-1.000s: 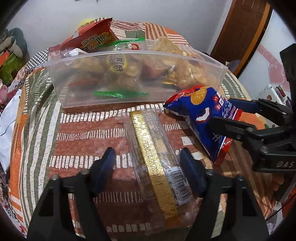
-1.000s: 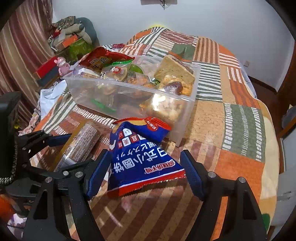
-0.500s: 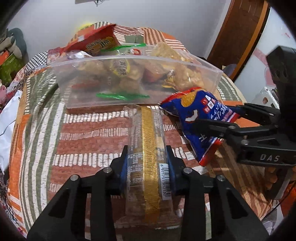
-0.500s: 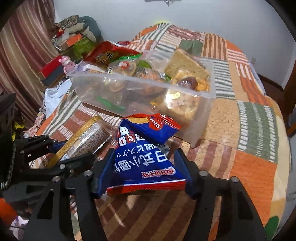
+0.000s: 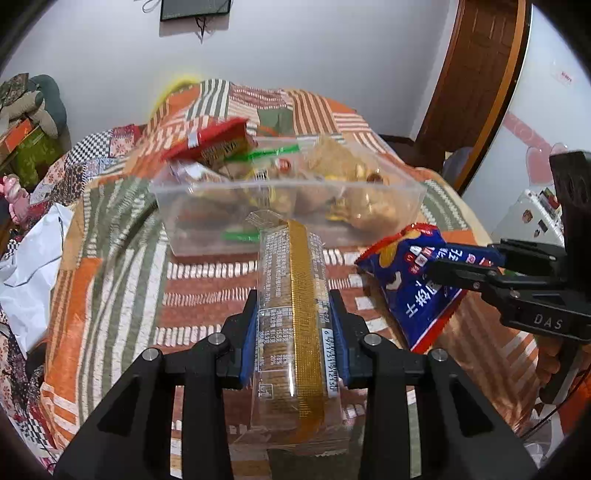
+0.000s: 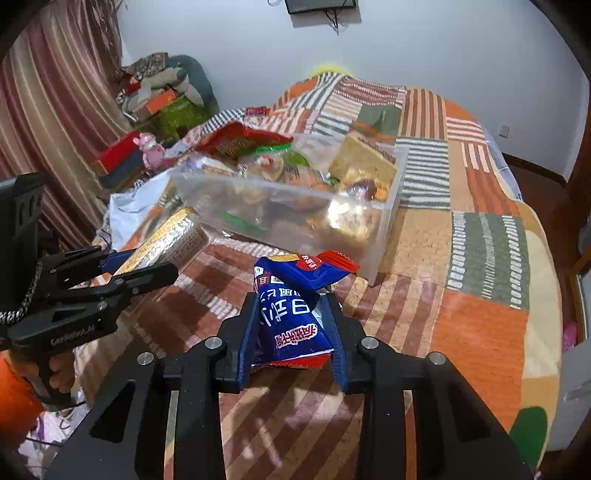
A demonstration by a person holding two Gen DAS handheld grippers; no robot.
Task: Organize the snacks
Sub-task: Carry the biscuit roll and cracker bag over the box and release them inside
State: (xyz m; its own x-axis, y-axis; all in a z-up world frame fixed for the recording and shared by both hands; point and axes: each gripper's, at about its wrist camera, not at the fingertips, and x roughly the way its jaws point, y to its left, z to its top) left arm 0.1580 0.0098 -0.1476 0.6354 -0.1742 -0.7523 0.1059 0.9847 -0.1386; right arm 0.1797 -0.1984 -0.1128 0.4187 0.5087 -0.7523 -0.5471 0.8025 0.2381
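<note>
Long clear-wrapped biscuit pack [image 5: 291, 314] with gold centre strip and barcode: clamped in left tongs [image 5: 293, 332], raised over the patchwork bed [image 6: 480, 258]. Crumpled blue snack bag [image 6: 291, 317], red-trimmed with white lettering: clamped in right tongs [image 6: 291, 339], near the clear snack-filled bin [image 6: 384, 221].

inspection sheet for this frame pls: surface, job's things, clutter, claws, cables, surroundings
Surface: patchwork quilt on a bed.
Job's things: clear bin full of snacks; cracker pack and blue snack bag outside it, held above the quilt.
Clutter: white plastic bag at the quilt's edge.
Claws: left claw shut on the cracker pack; right claw shut on the blue snack bag.
Cables: wires hang from a wall frame.
Surroundings: striped curtain, wooden door, piled boxes.
</note>
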